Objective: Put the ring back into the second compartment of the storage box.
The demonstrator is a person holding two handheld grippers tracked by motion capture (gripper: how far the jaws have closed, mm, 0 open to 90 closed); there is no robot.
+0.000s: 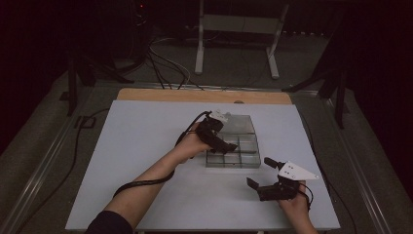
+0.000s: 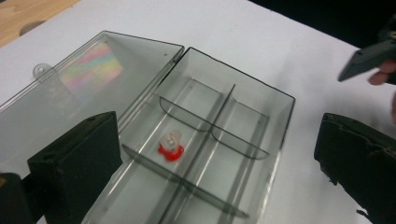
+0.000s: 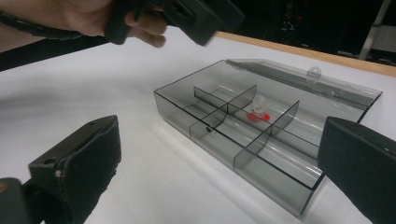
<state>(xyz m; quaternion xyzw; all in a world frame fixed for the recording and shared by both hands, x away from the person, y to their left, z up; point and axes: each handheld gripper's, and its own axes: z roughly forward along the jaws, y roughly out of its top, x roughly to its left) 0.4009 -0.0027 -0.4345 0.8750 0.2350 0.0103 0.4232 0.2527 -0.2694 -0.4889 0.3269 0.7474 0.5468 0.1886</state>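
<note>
Left gripper view: small part with a red base and a clear whitish top [image 2: 171,146] lies loose on the floor of a middle compartment of the clear smoky-grey plastic organiser box [image 2: 275,135]. Left gripper [image 2: 215,163] hangs above the box, its two black jaws set wide apart with nothing between them; pads touch neither part nor box. Hinged clear lid [image 2: 84,79] lies folded flat on the white table sheet [image 2: 261,42], on the box's far side as the high view shows it.

High view: left gripper [image 1: 233,147] sits over the divided box [image 1: 248,161] at mid-table. Right gripper [image 1: 259,174] rests near the right front of the sheet, well apart from the box, jaws spread and empty.

Right gripper view: red-and-clear part [image 3: 258,113] sits in an inner cell beside a cross divider, apart from the walls as far as I can tell.

Judgement: placing step looks done; the part is delivered and let go. Other cells appear bare. Next move likely calls for lifting the left gripper straight clear of the dividers without nudging the box, then either fetching another part or swinging the lid over. No further parts visible on the sheet.
</note>
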